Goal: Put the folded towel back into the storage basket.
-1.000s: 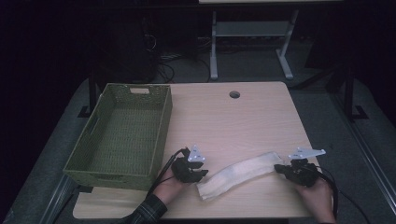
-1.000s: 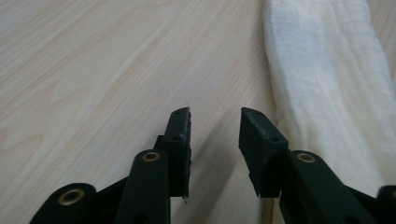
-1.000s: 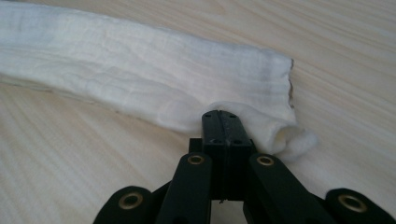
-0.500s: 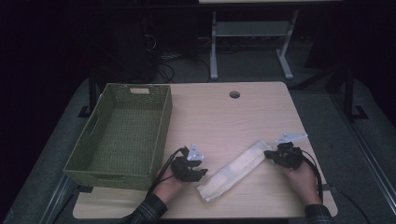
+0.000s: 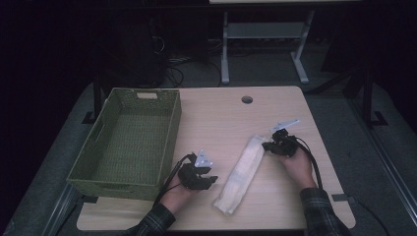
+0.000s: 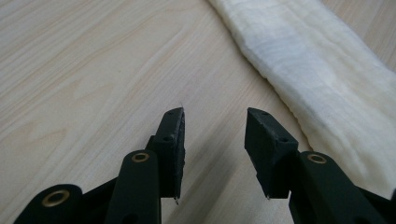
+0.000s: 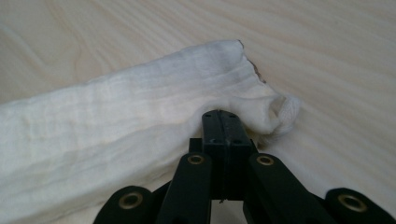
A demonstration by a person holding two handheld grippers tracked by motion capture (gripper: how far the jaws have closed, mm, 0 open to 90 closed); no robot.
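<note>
A long folded white cloth [image 5: 243,172] lies slantwise on the wooden table [image 5: 221,118], its near end toward the front edge. My right gripper [image 5: 266,146] is shut on the cloth's far end; in the right gripper view the jaws [image 7: 223,117] pinch the bunched corner of the cloth [image 7: 116,126]. My left gripper [image 5: 211,179] rests on the table left of the cloth. Its jaws [image 6: 215,116] stand apart and have just been opening, with only bare wood between them. The cloth [image 6: 327,84] lies a little to the right of them.
A green woven basket [image 5: 118,184] stands at the table's left side, close behind the left hand. A round cable hole [image 5: 247,100] sits near the far edge. Black cables trail from both grippers toward the front edge.
My right gripper has moved left and farther from the front edge, dragging the cloth's far end so the cloth now lies steeper. The left hand stayed where it was.
</note>
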